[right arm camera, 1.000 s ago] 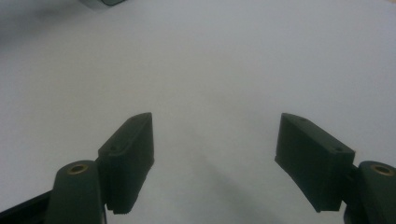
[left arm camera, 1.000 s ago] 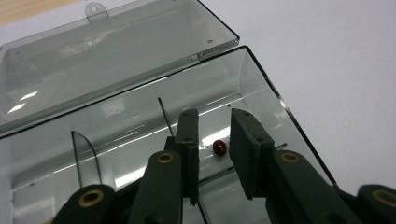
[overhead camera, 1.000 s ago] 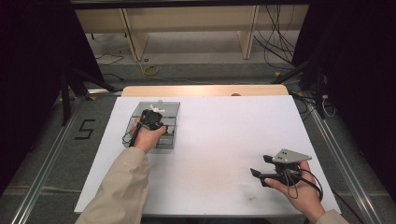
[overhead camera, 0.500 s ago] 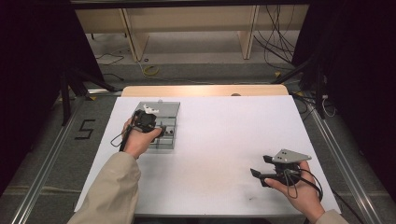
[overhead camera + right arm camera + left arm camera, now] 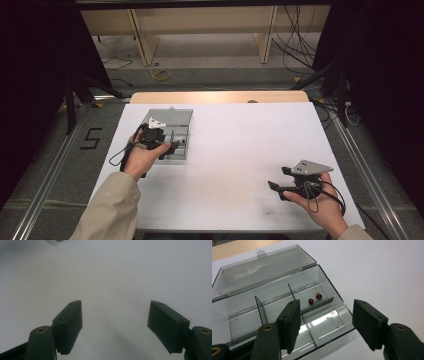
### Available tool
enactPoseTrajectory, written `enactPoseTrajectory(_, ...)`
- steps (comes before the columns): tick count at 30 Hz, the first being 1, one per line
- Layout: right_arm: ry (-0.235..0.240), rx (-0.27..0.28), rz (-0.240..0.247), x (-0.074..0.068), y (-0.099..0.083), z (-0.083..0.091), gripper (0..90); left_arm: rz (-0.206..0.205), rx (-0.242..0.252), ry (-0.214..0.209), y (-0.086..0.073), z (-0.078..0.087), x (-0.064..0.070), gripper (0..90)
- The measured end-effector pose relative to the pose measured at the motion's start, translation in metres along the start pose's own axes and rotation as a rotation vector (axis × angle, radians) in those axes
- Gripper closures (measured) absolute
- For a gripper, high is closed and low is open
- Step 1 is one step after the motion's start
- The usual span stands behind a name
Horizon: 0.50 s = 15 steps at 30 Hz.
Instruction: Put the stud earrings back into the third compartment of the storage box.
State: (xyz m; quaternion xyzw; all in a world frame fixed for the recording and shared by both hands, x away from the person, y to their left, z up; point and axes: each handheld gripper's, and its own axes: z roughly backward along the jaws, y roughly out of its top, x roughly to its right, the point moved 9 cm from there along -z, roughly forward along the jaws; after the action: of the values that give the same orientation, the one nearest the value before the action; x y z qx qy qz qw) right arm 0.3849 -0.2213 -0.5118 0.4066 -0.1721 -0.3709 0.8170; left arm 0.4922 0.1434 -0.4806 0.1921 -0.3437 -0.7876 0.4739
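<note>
The white surface (image 5: 240, 150) carries a clear grey plastic compartment box (image 5: 172, 131) on its left half, lid folded flat open toward the far edge, its long axis running from the near side to the far side in the high view. The left tongs (image 5: 325, 322) hover open over the box's near right corner, jaws wide apart and holding nothing, while the right tongs (image 5: 274, 187) rest open and empty low over the bare surface at the near right, well apart from the box. Two small red beads (image 5: 315, 298) lie close together in one inner compartment, against a divider wall.
</note>
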Motion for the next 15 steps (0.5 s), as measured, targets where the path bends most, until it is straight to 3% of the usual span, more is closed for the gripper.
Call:
enactPoseTrajectory(5,0.000,-0.001,-0.005,0.000,0.000,0.000,28.3,-0.017,0.014,-0.050,-0.007,0.004,0.004,36.5)
enactPoseTrajectory(12,0.004,-0.002,0.001,-0.001,0.000,0.001,28.3,-0.041,0.002,-0.068,-0.027,0.007,0.010,34.2)
enactPoseTrajectory(15,0.003,0.002,0.000,0.000,0.000,0.001,28.3,-0.070,0.001,-0.065,-0.035,0.010,0.015,33.0)
